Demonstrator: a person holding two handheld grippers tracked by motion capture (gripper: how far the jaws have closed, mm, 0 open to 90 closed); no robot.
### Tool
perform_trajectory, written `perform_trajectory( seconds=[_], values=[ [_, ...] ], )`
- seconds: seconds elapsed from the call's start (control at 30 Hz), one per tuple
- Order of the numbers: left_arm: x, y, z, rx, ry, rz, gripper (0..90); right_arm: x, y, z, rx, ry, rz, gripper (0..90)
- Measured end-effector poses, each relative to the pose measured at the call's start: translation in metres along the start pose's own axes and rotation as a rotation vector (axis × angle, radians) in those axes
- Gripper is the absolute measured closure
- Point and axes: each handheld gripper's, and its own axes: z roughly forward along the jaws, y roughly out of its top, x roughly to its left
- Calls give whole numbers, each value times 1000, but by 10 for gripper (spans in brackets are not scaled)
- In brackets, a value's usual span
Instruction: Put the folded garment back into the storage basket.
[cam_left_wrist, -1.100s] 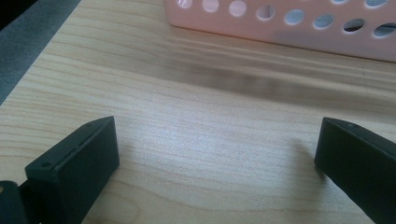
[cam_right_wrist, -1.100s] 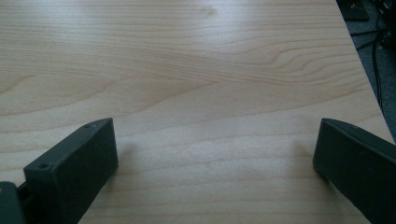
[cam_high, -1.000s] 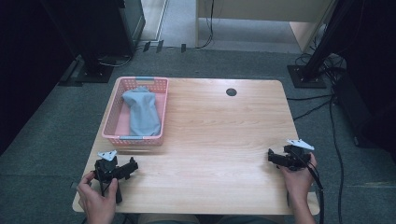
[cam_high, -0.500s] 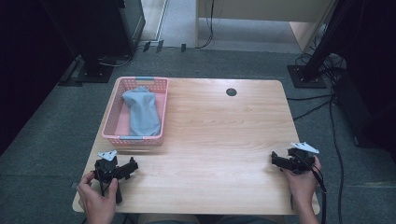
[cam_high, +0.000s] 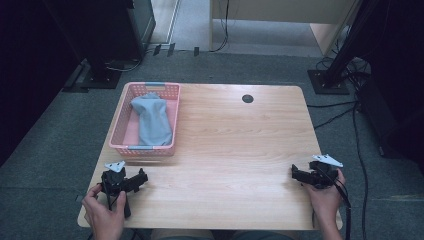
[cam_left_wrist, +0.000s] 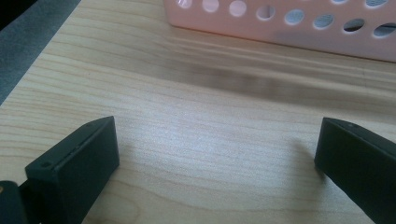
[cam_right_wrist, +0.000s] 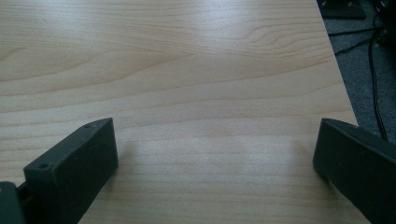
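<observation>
A pink perforated basket (cam_high: 120, 120) stands at the table's back left with a folded grey-blue cloth (cam_high: 152, 120) lying inside it. My left gripper (cam_high: 141, 179) rests low at the front left corner, open, its jaws spread wide over bare wood; the left gripper view has the basket wall (cam_left_wrist: 289, 28) just ahead. At the front right edge my right gripper (cam_high: 295, 175) is open too, with nothing between its jaws. In the right gripper view the wooden table (cam_right_wrist: 187, 70) runs out to its edge on the right.
A small dark round grommet (cam_high: 247, 98) sits in the tabletop near the back edge. Grey carpet, cables and a black stand foot (cam_high: 327, 80) surround the table. A dark cabinet (cam_high: 100, 30) stands at the back left.
My right gripper has drifted slightly toward the table's front right corner. The left gripper has hardly moved. Basket and cloth are as before.
</observation>
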Motion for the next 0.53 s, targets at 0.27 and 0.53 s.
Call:
perform_trajectory(
  seconds=[0.27,0.53],
  values=[
    [0,0,0,0,-1,0,0,0,-3,-3,0,7,-9,0],
    [0,0,0,0,0,0,0,1,-3,-3,0,12,-12,0]
  ],
)
